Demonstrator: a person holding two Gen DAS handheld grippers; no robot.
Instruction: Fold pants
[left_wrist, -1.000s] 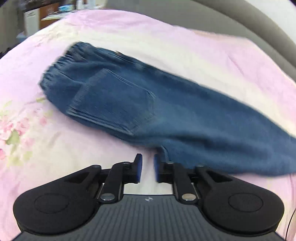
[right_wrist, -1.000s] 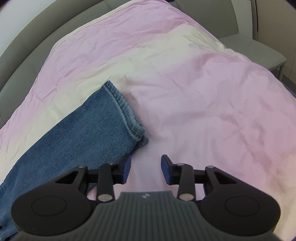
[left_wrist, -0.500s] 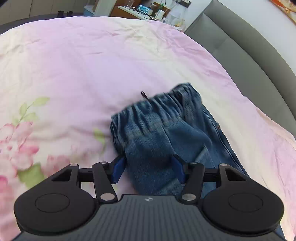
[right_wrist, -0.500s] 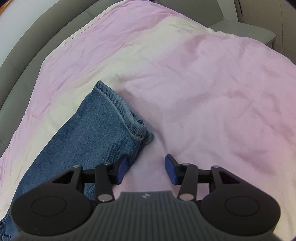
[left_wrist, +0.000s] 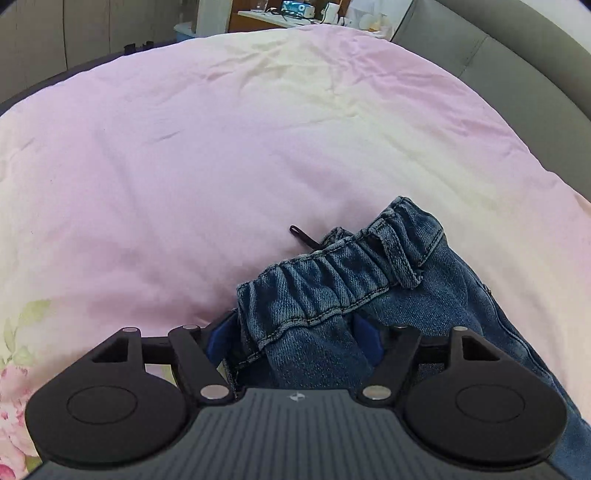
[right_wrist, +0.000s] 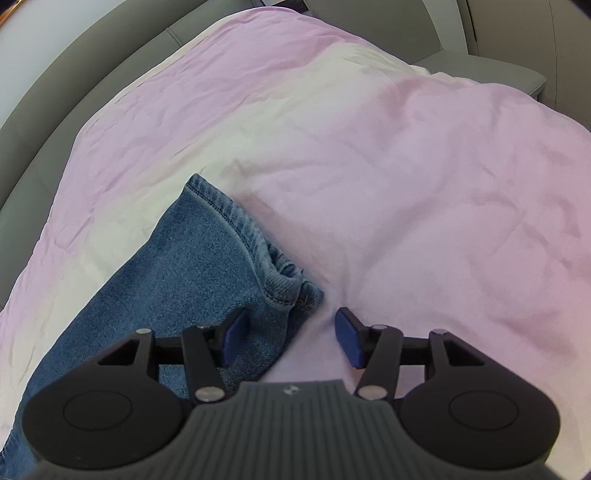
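Left gripper (left_wrist: 295, 341) spread wide around the pants' (left_wrist: 369, 295) waistband; right gripper (right_wrist: 291, 338) parted at the hem corner, legs stretching lengthwise between them.

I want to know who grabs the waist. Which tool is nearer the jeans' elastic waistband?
Left. The left tool straddles the waistband, fingers open. The right tool is at the leg hem.

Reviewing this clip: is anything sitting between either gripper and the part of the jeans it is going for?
Nothing visible. The left gripper has its open jaws already around the jeans' waistband. The right gripper, also open, has its jaws astride the corner of the leg hem; only bare pink duvet lies around it.
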